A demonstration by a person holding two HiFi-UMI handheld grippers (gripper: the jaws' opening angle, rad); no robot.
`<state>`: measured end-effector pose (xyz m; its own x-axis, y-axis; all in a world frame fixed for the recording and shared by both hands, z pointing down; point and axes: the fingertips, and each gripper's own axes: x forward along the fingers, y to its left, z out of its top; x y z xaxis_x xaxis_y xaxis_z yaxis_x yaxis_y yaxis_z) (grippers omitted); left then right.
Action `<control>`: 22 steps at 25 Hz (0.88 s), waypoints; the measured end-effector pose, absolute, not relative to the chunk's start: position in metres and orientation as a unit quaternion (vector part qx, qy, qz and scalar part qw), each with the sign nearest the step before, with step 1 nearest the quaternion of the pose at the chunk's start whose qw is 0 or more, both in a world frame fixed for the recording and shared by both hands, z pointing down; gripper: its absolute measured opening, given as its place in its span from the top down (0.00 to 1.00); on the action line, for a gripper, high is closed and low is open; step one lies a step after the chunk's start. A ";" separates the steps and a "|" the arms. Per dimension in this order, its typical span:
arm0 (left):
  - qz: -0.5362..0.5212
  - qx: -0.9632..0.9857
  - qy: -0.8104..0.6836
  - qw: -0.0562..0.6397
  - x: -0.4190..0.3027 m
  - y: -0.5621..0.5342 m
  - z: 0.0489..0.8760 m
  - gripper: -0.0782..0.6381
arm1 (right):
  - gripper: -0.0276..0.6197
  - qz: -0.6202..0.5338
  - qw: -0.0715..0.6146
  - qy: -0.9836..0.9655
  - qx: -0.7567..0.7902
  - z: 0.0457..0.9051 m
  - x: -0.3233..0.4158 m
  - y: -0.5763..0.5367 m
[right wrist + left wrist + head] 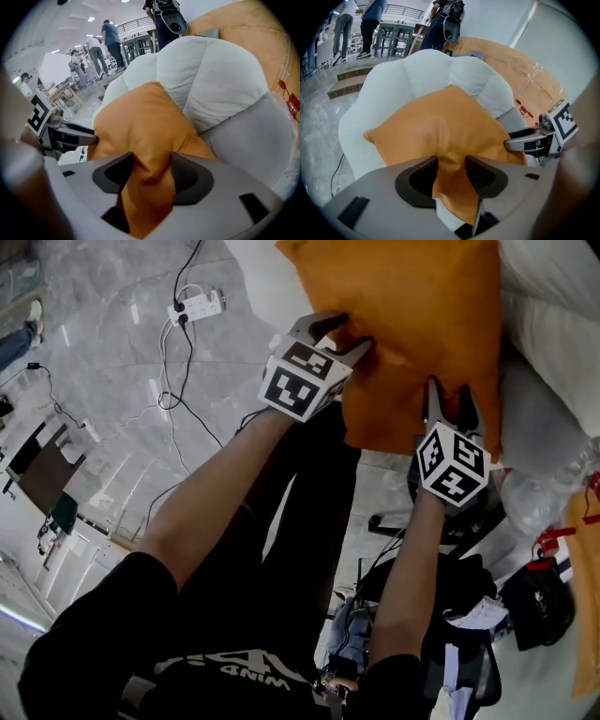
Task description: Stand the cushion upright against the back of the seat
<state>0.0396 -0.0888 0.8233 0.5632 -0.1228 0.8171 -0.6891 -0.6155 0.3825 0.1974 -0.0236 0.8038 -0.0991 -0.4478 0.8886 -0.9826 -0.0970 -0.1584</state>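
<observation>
An orange cushion (412, 324) rests against the white padded seat (553, 334) at the top of the head view. My left gripper (345, 337) grips its left edge and my right gripper (452, 401) its lower edge. In the left gripper view the cushion (440, 126) leans on the puffy white seat back (440, 70); bunched fabric fills the gap of my left gripper (451, 168), touching both pads. The right gripper view shows the same: creased cushion (140, 126) fabric is pinched in my right gripper (151, 171), with the seat back (206, 65) behind it.
A white power strip (195, 306) with black cables lies on the grey marble floor. A black bag (539, 601) and a chair base (394, 521) sit below the seat. A brown wrapped panel (525, 70) stands behind the seat. People (370, 23) stand far off.
</observation>
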 end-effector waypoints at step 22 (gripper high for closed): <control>0.356 0.844 -0.224 0.333 0.052 -0.089 0.767 0.88 | 0.92 0.451 0.161 -0.582 0.657 0.764 0.205 -0.021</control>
<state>0.0522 -0.0888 0.7668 0.6456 -0.1407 0.7506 -0.6157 -0.6774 0.4025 0.2045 -0.0208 0.7644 -0.0839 -0.6202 0.7799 -0.9102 -0.2709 -0.3133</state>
